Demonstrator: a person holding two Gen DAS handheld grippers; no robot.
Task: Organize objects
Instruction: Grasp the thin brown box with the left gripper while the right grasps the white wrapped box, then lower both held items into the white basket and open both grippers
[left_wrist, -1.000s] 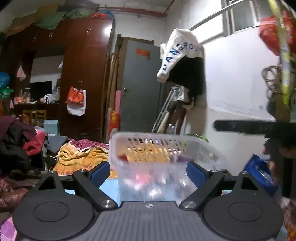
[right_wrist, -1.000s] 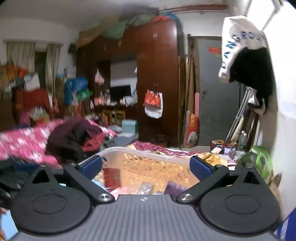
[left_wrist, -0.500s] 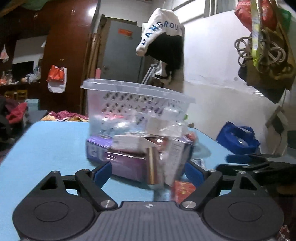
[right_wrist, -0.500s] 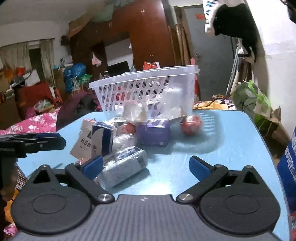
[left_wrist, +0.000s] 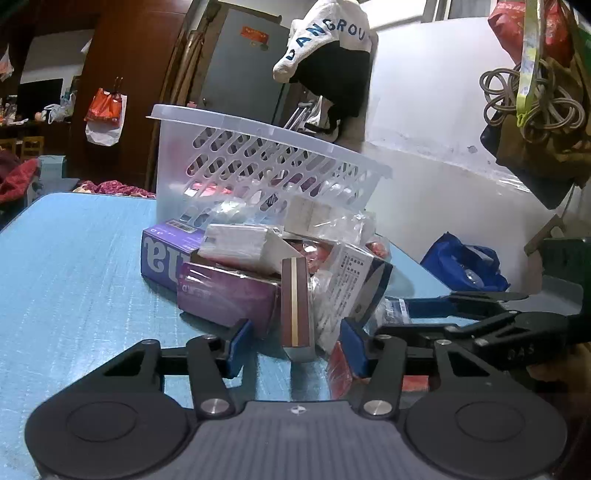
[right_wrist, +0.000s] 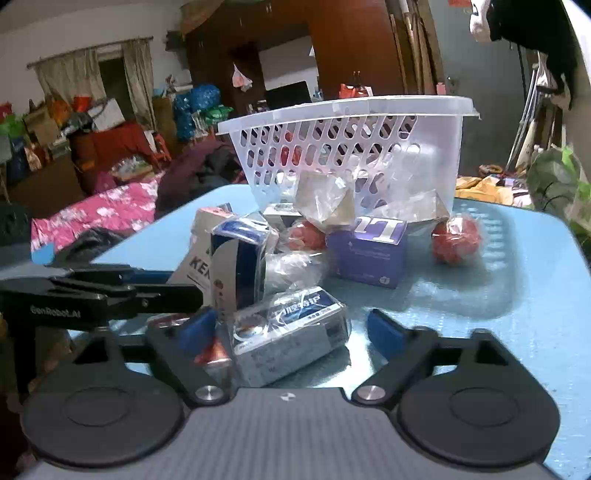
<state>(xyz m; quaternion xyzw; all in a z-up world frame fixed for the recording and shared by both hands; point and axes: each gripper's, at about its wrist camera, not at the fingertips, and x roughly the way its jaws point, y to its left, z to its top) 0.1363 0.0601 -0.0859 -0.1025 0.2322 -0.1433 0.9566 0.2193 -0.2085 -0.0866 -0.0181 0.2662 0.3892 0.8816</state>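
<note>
A clear plastic basket (left_wrist: 258, 162) rests tilted on a pile of small boxes and packets on the blue table (left_wrist: 74, 266); it also shows in the right wrist view (right_wrist: 351, 147). My left gripper (left_wrist: 295, 341) is open, its fingers either side of an upright brown box (left_wrist: 295, 306). My right gripper (right_wrist: 288, 326) is open around a wrapped blue-and-grey box (right_wrist: 291, 339). A purple box (right_wrist: 367, 251) and a red wrapped ball (right_wrist: 456, 240) lie beyond. The right gripper shows at the right in the left wrist view (left_wrist: 461, 306).
A white wall with hanging bags (left_wrist: 535, 92) stands right of the table. A blue bag (left_wrist: 465, 262) lies below the table's right edge. A bed with pink bedding (right_wrist: 110, 210) and cluttered wardrobes lie beyond the table's far side.
Both grippers have come down from above the basket to table level and closed in on the pile. The basket now leans on the spilled items.
</note>
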